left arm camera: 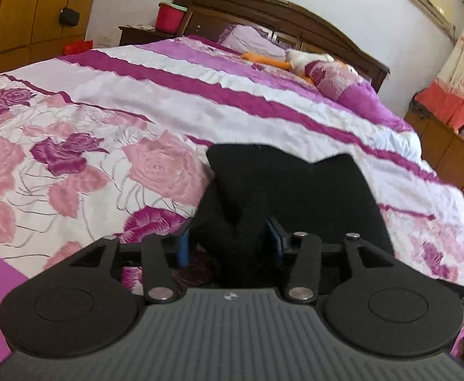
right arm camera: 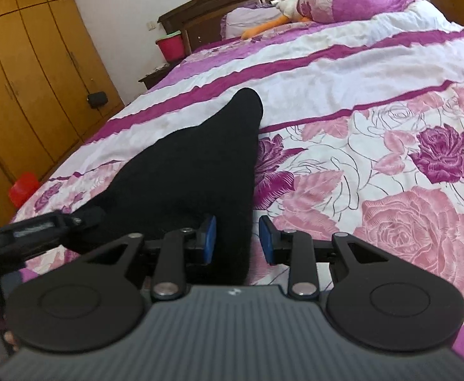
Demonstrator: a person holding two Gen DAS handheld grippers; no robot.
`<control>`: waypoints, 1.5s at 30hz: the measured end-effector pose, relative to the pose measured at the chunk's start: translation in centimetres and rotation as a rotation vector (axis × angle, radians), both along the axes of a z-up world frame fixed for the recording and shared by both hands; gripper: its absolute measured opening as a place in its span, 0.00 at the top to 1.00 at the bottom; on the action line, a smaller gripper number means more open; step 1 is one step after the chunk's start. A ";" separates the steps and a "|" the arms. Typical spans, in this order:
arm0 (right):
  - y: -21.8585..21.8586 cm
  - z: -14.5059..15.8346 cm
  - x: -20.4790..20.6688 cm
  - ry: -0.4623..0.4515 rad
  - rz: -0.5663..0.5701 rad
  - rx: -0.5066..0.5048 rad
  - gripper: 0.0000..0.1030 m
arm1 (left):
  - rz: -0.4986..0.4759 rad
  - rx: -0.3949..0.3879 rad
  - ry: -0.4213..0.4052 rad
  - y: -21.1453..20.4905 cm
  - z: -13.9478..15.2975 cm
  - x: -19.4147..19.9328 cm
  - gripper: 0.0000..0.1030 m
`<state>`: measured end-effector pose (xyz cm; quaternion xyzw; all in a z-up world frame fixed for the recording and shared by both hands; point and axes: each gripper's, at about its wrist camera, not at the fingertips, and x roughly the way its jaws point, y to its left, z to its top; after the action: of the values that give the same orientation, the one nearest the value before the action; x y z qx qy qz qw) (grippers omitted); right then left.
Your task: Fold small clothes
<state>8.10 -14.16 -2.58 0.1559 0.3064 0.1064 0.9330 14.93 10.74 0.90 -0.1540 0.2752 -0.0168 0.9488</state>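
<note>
Left wrist view: black knit sock (left arm camera: 282, 190) on floral quilt (left arm camera: 89, 146), bunched, near end hidden under left gripper (left arm camera: 230, 241); jaws half apart around fold, grip unclear. Right gripper (right arm camera: 236, 238) narrowly parted, sock edge between pads, right pad clear.

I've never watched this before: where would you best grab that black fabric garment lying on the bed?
Probably at the near edge of the black fabric garment, coming in low from the foot of the floral bedspread: it lies flat, so an edge is the only pinchable part.
</note>
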 end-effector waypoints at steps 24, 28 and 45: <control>-0.3 -3.3 4.8 0.047 0.055 0.189 0.22 | -0.166 -0.195 0.129 2.1 -3.4 6.2 0.26; -0.6 -3.9 5.3 0.040 0.065 0.229 0.21 | -0.214 -0.218 0.124 2.0 -3.7 6.6 0.26; -1.6 -3.0 6.7 0.121 0.110 0.503 0.61 | -0.278 -0.385 0.121 1.3 -3.3 7.0 0.56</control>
<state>14.85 -15.77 -5.62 0.3721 0.3334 0.2204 0.8378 21.96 12.06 -2.38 -0.2936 0.3417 -0.1901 0.8723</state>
